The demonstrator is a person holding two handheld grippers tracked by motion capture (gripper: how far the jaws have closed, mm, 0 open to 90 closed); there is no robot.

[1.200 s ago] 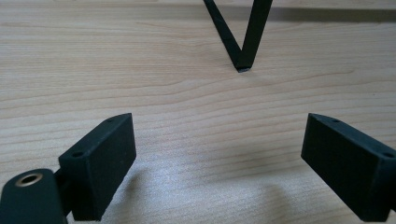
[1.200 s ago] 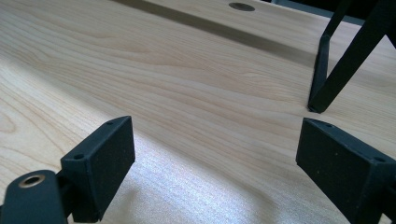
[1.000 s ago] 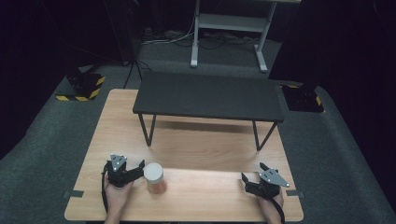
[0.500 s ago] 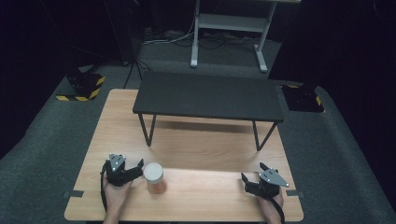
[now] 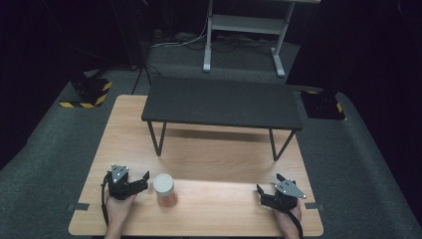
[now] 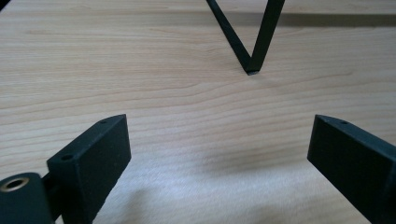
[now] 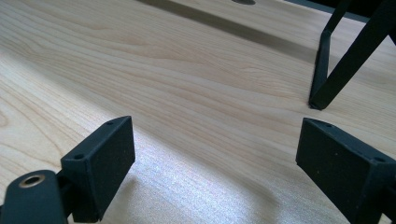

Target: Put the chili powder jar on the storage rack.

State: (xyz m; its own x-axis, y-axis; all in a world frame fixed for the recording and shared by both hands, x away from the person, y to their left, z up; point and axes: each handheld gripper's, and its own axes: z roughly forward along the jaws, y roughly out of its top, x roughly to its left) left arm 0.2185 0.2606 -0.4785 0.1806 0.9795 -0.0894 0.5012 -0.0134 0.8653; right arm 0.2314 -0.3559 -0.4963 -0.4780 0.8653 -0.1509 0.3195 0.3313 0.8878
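A small jar (image 5: 165, 190) with a white lid and orange contents stands upright on the wooden table (image 5: 214, 149) near its front left. My left gripper (image 5: 141, 180) rests on the table just left of the jar, apart from it. Its jaws stand wide open in the left gripper view (image 6: 219, 154), with bare wood between them. My right gripper (image 5: 263, 190) rests near the front right corner. Its jaws are also wide open (image 7: 215, 161) over bare wood.
A low black bench (image 5: 222, 103) on thin V-shaped legs (image 5: 158, 140) stands across the table's far half. One leg's foot (image 6: 251, 71) lies ahead of the left gripper, another (image 7: 318, 103) ahead of the right. Dark carpet surrounds the table.
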